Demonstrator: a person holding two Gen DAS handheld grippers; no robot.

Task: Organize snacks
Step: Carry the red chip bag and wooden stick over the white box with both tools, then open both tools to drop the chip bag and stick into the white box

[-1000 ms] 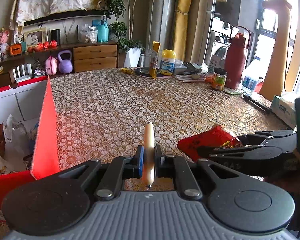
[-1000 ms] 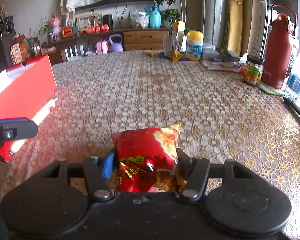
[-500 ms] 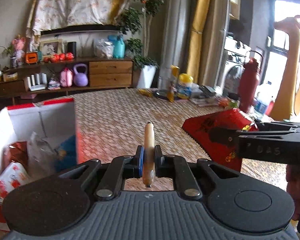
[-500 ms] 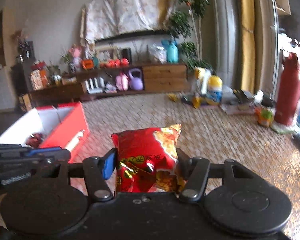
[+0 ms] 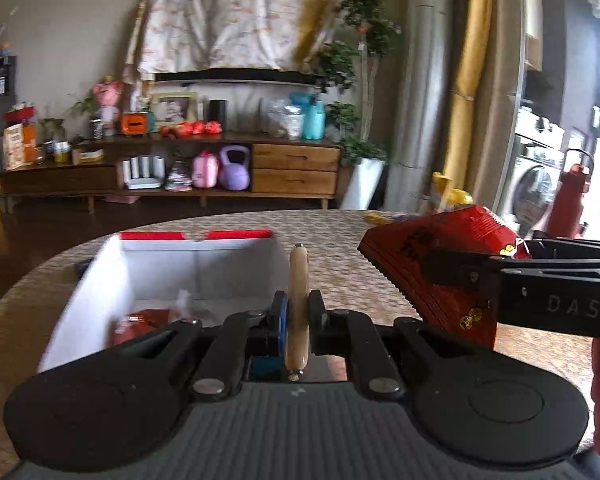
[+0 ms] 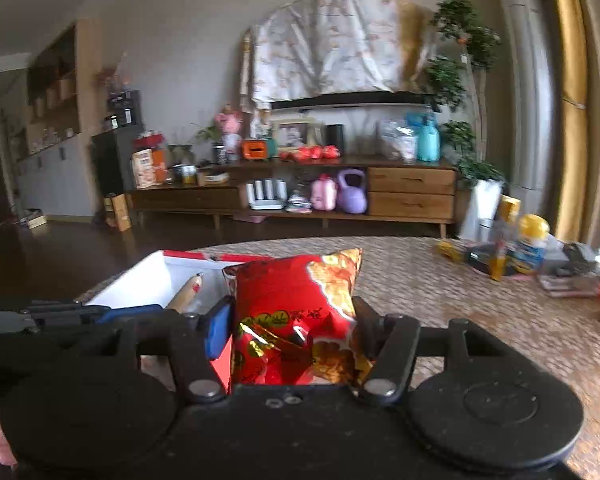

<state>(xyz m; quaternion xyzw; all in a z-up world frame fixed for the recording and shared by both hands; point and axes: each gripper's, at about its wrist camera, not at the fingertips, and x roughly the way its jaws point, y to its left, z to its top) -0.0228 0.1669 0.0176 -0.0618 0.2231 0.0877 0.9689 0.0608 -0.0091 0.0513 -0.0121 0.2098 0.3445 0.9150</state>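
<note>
A red snack bag (image 6: 296, 312) with an orange-and-gold corner sits upright between the jaws of the right gripper (image 6: 294, 320), which press it from both sides and hold it clear of the worktop (image 6: 480, 308). In the left wrist view the same bag (image 5: 436, 276) shows from the side, its crimped edge pointing left, just right of the box and above the worktop (image 5: 340, 232), with the right gripper (image 5: 452, 272) reaching in from the right edge.

The left gripper (image 5: 298, 312) has its jaws drawn narrow on a slim tan sausage stick (image 5: 298, 304) that stands nearly upright between them, its metal-clipped tip pointing far. From the right wrist view the stick (image 6: 186, 294) slants over the box's open top, and the left gripper (image 6: 156, 312) comes in from the left.

The box (image 5: 100, 280), red outside and white inside, stands open on the near-left part of the worktop. Red and clear-wrapped snack packets (image 5: 140, 322) lie on its floor; their details are blurred.

On the far right of the patterned worktop stand a yellow-capped tub (image 6: 532, 240), a tall yellow packet (image 6: 506, 236) and some flat clutter, and a dark red flask (image 5: 570, 200) stands further right. Beyond the worktop a low wooden sideboard (image 5: 292, 168) carries a purple kettlebell (image 5: 234, 168), a pink bag, a framed photo and a teal bottle, with a leafy plant in a white pot beside it.
</note>
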